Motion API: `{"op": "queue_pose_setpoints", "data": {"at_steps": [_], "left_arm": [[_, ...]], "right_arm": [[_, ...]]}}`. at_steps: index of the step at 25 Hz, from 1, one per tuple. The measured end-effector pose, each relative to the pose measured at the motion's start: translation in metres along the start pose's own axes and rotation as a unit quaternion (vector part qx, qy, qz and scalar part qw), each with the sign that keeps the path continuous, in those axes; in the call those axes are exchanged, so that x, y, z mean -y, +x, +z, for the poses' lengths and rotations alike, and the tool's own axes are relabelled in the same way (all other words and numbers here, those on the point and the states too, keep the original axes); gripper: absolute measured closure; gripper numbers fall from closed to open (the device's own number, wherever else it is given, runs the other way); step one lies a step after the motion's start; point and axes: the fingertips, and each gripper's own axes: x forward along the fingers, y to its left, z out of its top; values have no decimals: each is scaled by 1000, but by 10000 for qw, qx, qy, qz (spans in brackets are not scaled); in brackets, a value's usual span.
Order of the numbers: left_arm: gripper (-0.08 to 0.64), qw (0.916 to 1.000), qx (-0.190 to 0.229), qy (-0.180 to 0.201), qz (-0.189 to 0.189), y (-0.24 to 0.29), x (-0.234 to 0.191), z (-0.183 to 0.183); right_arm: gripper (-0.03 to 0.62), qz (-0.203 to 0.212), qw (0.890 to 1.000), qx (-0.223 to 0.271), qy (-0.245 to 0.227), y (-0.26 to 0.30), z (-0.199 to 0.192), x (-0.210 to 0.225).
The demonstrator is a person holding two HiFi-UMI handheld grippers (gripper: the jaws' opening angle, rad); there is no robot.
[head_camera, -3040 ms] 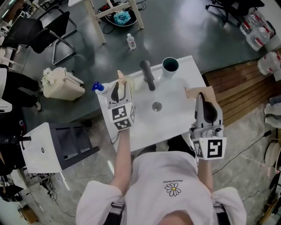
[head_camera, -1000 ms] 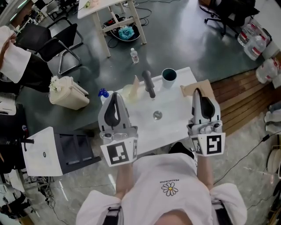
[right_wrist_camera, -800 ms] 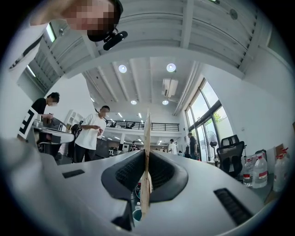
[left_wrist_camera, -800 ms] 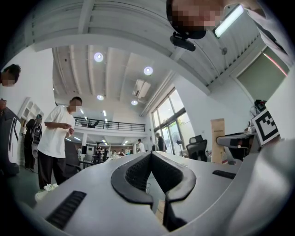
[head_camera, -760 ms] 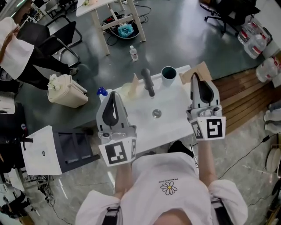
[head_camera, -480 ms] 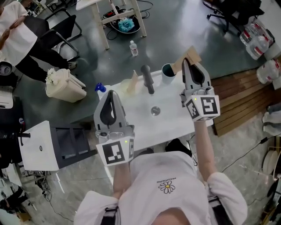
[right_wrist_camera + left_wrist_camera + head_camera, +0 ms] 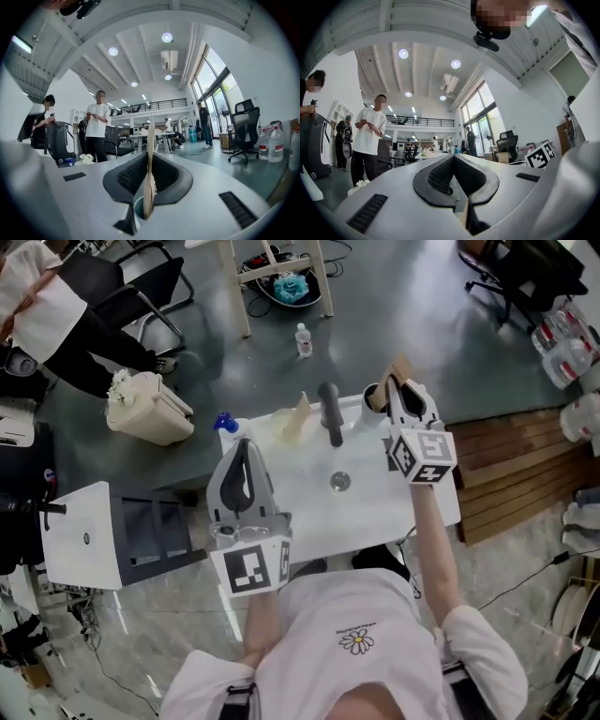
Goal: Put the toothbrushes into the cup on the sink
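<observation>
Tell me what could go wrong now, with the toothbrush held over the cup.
The right tool pinches the thin, flat toothbrush; on release it may tilt and catch the cup rim. The cup stands near the back edge of the sink, so a bump could knock it off.

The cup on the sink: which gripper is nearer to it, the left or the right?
Right. The right gripper holds a toothbrush directly over the cup at the far corner of the sink. The left gripper, shut, hangs at the sink's near left edge, well away.
</observation>
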Motion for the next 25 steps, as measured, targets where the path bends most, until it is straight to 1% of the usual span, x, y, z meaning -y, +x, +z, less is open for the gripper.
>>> {"op": "queue_pose_setpoints", "data": {"at_steps": [4, 10, 15, 18, 20, 23, 25], "left_arm": [[543, 10000, -50, 11, 60, 0, -1, -4], [543, 9999, -90, 12, 101, 1, -1, -5], [543, 9999, -85, 23, 84, -2, 1, -3], [543, 9999, -59, 36, 84, -4, 0, -1], [543, 9999, -35, 39, 90, -4, -1, 1], [543, 10000, 26, 25, 92, -5, -3, 6], [543, 9999, 66, 24, 85, -6, -3, 9]], "right_arm": [[569, 5, 9994, -353, -6, 6, -22, 1], [566, 135, 9984, -547, 63, 8, -36, -4], [502, 115, 9985, -524, 81, 4, -32, -2], [495, 68, 9995, -316, 41, 3, -16, 1], [495, 47, 9999, -84, -28, 1, 3, 1], [495, 48, 9988, 405, -257, -5, 46, -3], [495, 75, 9956, 797, -485, -14, 80, -9]]}}
